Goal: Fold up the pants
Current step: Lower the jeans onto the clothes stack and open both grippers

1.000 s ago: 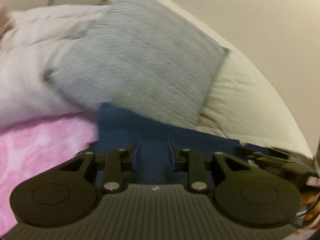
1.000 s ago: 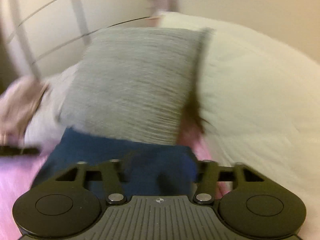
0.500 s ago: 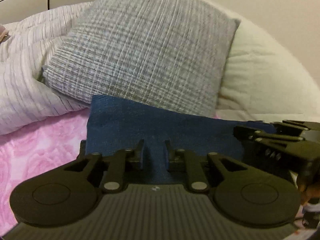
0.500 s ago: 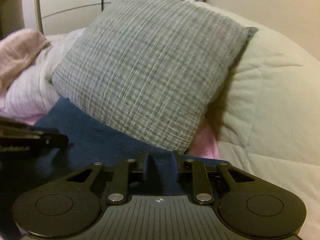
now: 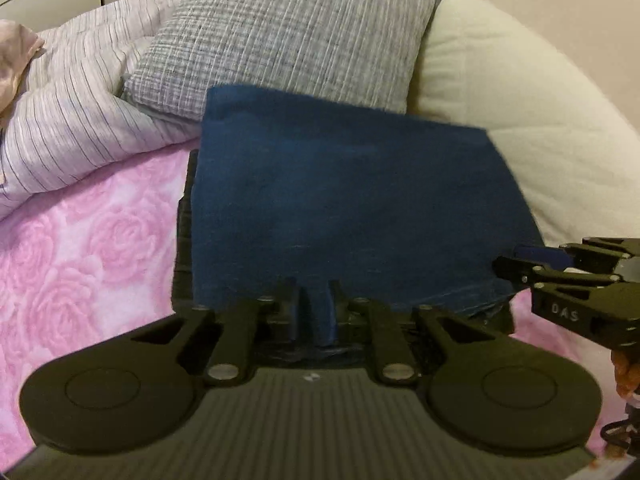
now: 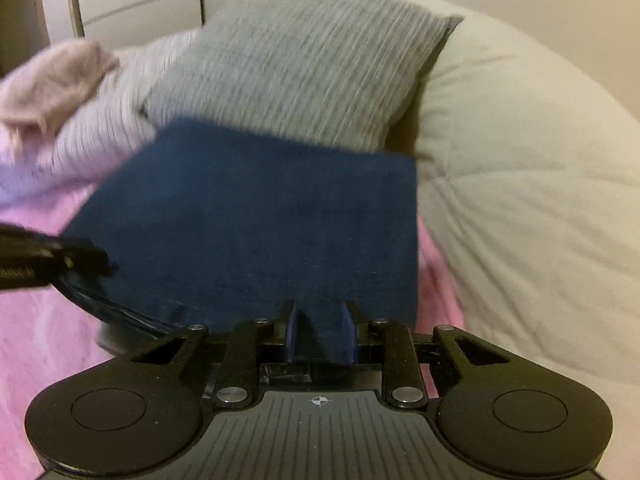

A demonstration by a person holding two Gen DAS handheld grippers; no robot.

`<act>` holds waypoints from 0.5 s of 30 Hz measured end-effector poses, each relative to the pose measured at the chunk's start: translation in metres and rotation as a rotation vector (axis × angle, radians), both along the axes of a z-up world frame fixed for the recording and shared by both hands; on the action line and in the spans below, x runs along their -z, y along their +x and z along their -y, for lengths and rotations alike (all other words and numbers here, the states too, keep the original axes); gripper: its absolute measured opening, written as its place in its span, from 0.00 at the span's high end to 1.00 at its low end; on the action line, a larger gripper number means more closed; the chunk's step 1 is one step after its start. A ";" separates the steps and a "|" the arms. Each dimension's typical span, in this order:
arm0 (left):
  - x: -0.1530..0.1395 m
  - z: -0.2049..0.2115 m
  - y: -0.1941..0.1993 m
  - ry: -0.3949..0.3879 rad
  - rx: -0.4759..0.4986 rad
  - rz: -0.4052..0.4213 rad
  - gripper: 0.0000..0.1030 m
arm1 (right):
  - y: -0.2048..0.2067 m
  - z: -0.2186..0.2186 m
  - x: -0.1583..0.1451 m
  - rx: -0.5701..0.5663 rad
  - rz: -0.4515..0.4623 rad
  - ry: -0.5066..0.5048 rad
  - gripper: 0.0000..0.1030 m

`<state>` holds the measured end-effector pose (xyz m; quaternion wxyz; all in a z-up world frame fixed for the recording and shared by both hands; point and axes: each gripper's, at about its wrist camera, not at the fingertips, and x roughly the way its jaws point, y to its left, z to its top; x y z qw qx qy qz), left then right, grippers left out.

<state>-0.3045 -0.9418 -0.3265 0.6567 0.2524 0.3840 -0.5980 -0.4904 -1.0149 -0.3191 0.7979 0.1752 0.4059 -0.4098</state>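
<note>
Pants [image 5: 352, 216] of dark blue cloth lay as a compact rectangle in the middle of both views, spread on the pink rose-patterned bedspread [image 5: 92, 248] with their far edge up against the grey woven pillow [image 5: 292, 28]. The left gripper [image 5: 318, 312], at the bottom centre of its own view, had its fingers drawn narrow on the near hem, a strip of blue cloth pinched between them. The right gripper [image 6: 320, 332] was closed the same way on the near edge at the other corner, blue fabric filling the gap between its pads. Each tool showed at the edge of the other's view, the left gripper [image 6: 52, 264] at mid-left and the right gripper [image 5: 560, 276] at mid-right.

Judging by the shape, most of the folding looked done: the garment was already several layers thick, with stacked dark edges showing along its left side. What seemed left was to lay the held edge flat, release both grips, and perhaps smooth the top. A striped duvet [image 5: 72, 100] and a cream quilt [image 5: 540, 120] flanked the pillow.
</note>
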 end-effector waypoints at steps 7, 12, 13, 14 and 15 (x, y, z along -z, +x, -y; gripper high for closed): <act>-0.023 0.000 -0.008 0.065 -0.031 0.005 0.84 | 0.009 0.012 -0.011 0.018 -0.023 0.066 0.71; -0.068 -0.016 -0.011 0.050 -0.049 -0.031 0.66 | -0.006 -0.001 -0.049 0.070 0.086 0.152 0.39; -0.076 -0.019 -0.012 0.051 -0.049 -0.035 0.66 | -0.011 -0.006 -0.059 0.081 0.116 0.163 0.37; -0.085 -0.023 -0.013 0.048 -0.047 -0.038 0.63 | -0.014 -0.010 -0.066 0.088 0.138 0.172 0.36; -0.094 -0.028 -0.015 0.044 -0.043 -0.034 0.58 | -0.017 -0.015 -0.074 0.093 0.151 0.180 0.36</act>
